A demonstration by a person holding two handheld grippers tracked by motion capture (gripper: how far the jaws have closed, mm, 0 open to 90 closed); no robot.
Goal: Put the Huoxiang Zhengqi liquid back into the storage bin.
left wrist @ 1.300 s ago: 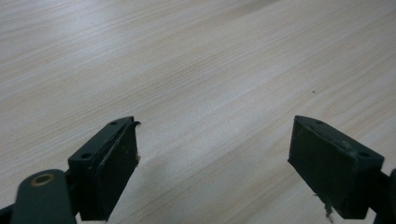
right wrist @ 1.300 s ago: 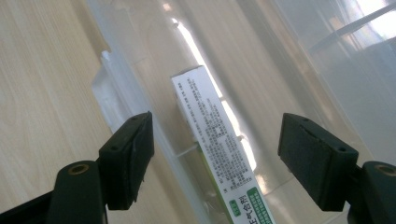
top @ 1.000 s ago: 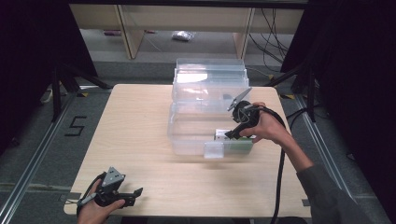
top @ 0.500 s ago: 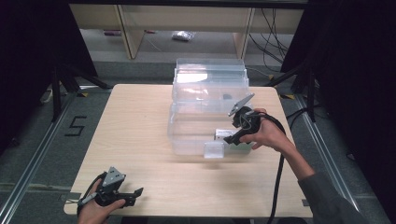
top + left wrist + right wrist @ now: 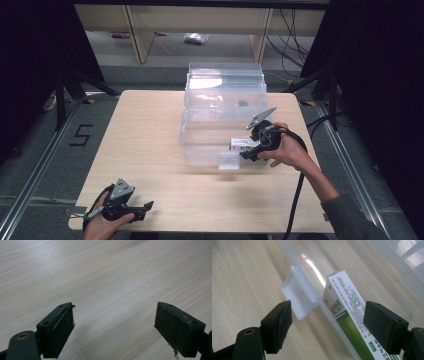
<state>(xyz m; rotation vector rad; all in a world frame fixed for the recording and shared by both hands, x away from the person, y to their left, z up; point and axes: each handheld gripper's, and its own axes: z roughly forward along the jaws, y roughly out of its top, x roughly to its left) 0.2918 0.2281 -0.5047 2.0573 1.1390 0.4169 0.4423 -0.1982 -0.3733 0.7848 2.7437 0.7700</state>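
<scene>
Left gripper [image 5: 134, 209] rests at the near left corner of the pale wooden table [image 5: 150, 130], jaws spread wide with bare tabletop between them [image 5: 115, 322]; it is in the same spot as in the earlier frames.

Clear plastic drawer unit [image 5: 222, 100] stands mid-table; its bottom drawer [image 5: 200, 150] is pulled out toward the person, its clear tab handle [image 5: 229, 161] on the front wall.

White-and-green printed cardboard box [image 5: 347, 315] lies in the drawer, just behind the front wall, right of the tab handle [image 5: 298, 296].

Right gripper [image 5: 250, 152] is at the drawer's front right, jaws apart and pressing on nothing. In the right gripper view the front wall and box end sit between the jaws. The jaws have just been opening; the hand has shifted slightly nearer and lower than before.
</scene>
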